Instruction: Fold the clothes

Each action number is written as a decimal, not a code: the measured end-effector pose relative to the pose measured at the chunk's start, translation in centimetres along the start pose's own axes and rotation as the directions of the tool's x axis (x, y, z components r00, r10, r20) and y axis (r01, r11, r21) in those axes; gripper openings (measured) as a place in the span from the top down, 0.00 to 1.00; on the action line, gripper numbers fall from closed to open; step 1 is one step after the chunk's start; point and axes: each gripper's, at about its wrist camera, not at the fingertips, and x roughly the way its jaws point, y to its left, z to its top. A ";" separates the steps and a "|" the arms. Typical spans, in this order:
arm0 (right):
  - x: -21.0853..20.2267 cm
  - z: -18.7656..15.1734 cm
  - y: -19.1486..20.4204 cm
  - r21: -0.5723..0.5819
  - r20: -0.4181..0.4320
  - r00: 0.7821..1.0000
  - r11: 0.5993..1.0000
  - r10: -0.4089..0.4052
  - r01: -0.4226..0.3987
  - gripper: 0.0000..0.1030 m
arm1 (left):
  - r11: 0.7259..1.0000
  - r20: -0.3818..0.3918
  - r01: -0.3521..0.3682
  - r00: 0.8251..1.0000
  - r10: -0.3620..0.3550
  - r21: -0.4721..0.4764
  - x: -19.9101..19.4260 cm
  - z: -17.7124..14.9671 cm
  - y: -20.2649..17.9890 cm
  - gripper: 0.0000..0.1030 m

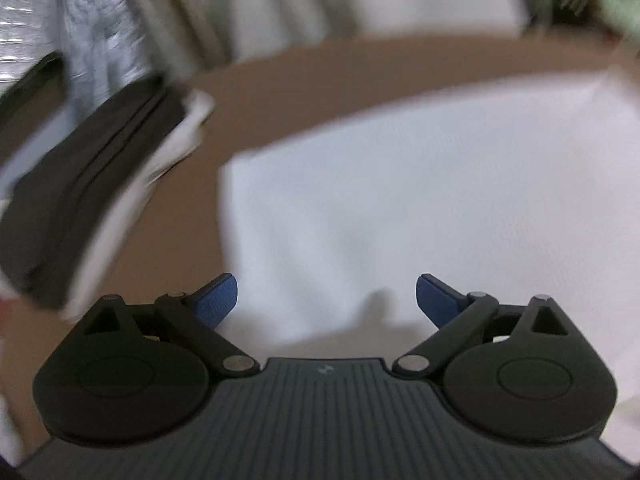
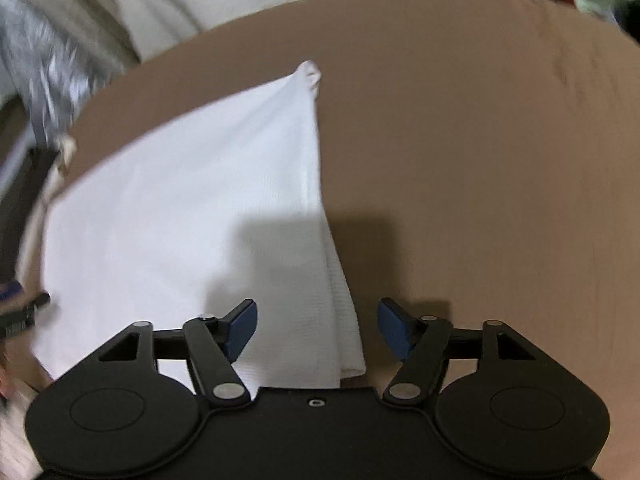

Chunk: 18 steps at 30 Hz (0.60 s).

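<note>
Dark pile [image 1: 80, 184]: folded dark clothes with white layers under them, at the left edge of the table, blurred; no box or basket shows in either view.
Left gripper [image 1: 326, 300]: blue pads spread wide, nothing between them, above the near edge of the white cloth.
White cloth [image 1: 420, 184]: folded flat on the table, right of the dark pile and apart from it.
Right gripper [image 2: 317, 330]: pads apart, empty, over the cloth's near right corner [image 2: 340, 320], where stacked layers show.
Table [image 2: 480, 160]: plain brown surface, bare to the cloth's right.
Room: pale curtain [image 1: 280, 4] behind the table; crinkled silver sheet [image 1: 92, 24] at far left.
</note>
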 end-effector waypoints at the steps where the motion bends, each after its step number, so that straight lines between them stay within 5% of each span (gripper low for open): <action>1: 0.2 -0.1 -0.4 0.034 -0.009 1.000 0.999 0.010 -0.010 0.19 | 0.997 0.014 0.077 0.997 -0.076 -0.020 -0.5 0.5 -0.9 0.05; 6: 1.2 -3.7 -3.7 0.320 0.067 0.990 0.937 0.127 -0.142 0.18 | 0.972 -0.117 0.230 0.965 -0.233 -0.038 1.4 0.5 -7.7 0.05; 10: 1.4 -4.6 -4.8 0.449 0.112 0.968 0.857 0.224 -0.251 0.18 | 0.977 -0.179 0.202 0.966 -0.188 0.061 2.0 -0.9 -10.9 0.05; 13: 3.8 -3.7 -3.9 0.451 0.112 0.951 0.838 0.288 -0.306 0.45 | 0.975 -0.212 0.222 0.953 -0.218 -0.002 2.5 -2.2 -10.2 0.03; 15: 4.5 -3.7 -2.8 0.313 0.071 0.974 0.922 0.215 -0.226 0.73 | 0.969 -0.217 0.239 0.944 -0.247 -0.065 2.8 -2.5 -9.1 0.03; 18: 4.2 -3.2 -0.7 0.206 0.111 0.981 0.962 0.156 -0.177 0.85 | 0.963 -0.206 0.229 0.945 -0.256 -0.143 3.2 -2.3 -8.0 0.04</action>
